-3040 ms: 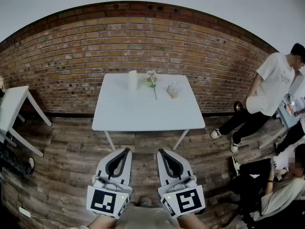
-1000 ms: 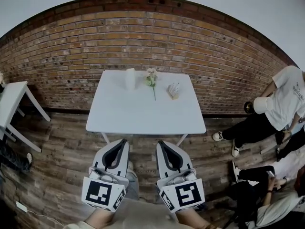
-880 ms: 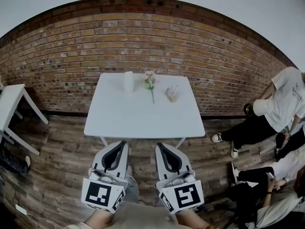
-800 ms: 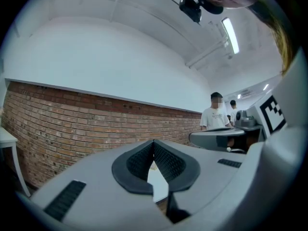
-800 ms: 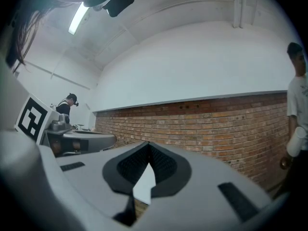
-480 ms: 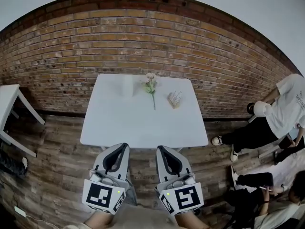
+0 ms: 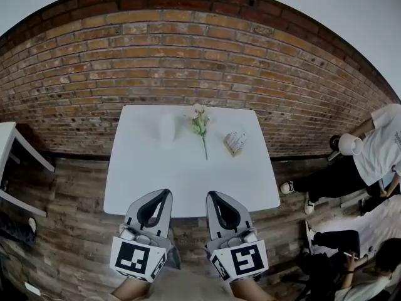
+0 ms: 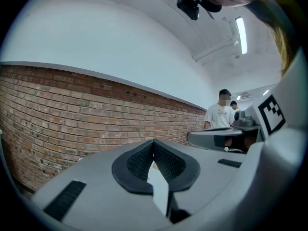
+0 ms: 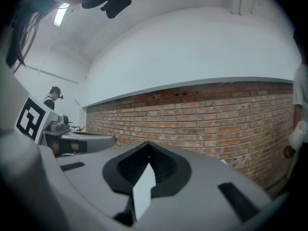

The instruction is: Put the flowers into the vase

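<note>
head view has the flower (image 7: 200,125) lying flat on the far half of the white table (image 7: 144,187), ahead of both grippers and between their lines. its pale head is toward the brick wall (image 7: 188,55) and its stem points back at the grippers. the vase (image 7: 167,128) stands just left of the bloom, straight ahead of the left gripper (image 7: 164,194); it is pale and hard to make out against the tabletop. a small pale packet (image 7: 236,142) sits ahead and to the right of the right gripper (image 7: 212,195), and any print on it is too small to read.

both grippers are empty, jaw tips pressed together, which the left gripper view (image 8: 154,143) and right gripper view (image 9: 147,146) bear out.

a second ago the tips stopped short of the table's near edge; now they overlap it, and the table fills more of the view. the person (image 7: 369,155) at the right has slid toward the picture's edge.

the marker cubes (image 7: 136,258) carry only black-and-white square patterns, no words.
</note>
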